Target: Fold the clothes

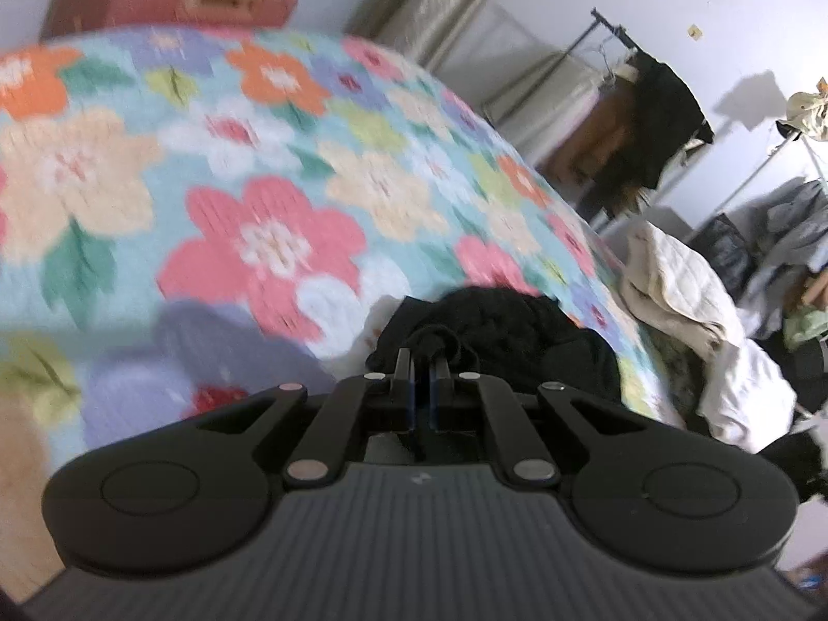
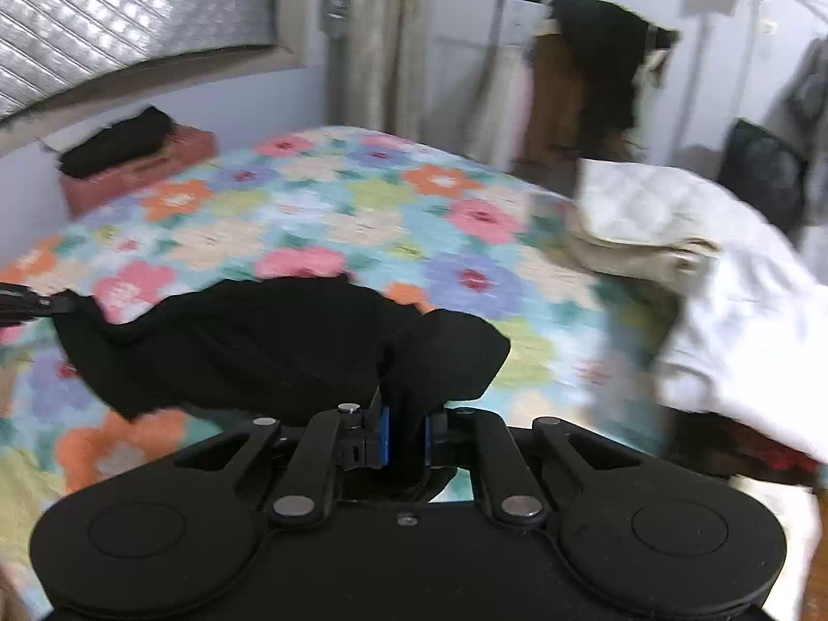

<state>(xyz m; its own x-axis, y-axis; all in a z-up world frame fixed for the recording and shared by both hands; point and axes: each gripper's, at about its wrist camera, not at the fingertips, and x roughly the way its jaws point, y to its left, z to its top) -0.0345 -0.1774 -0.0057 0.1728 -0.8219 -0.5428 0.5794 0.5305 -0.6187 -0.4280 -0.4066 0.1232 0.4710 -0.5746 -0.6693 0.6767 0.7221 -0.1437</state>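
A black garment [image 2: 248, 341] hangs stretched just above a flowered bedspread [image 2: 362, 196]. My right gripper [image 2: 406, 414] is shut on one bunched end of it, with cloth filling the narrow gap between the blue pads. The garment's other end runs to the far left, where the tip of my left gripper [image 2: 31, 305] holds it. In the left wrist view my left gripper [image 1: 422, 359] is shut, a thin fold of the black garment [image 1: 507, 331] pinched at its fingertips and bulging beyond them. Both views are blurred.
A heap of white and cream laundry [image 2: 673, 238] lies on the bed's right side. At the bed's far corner a pink box [image 2: 134, 165] carries a folded dark item. A clothes rack [image 2: 595, 62] with hanging garments stands by the far wall.
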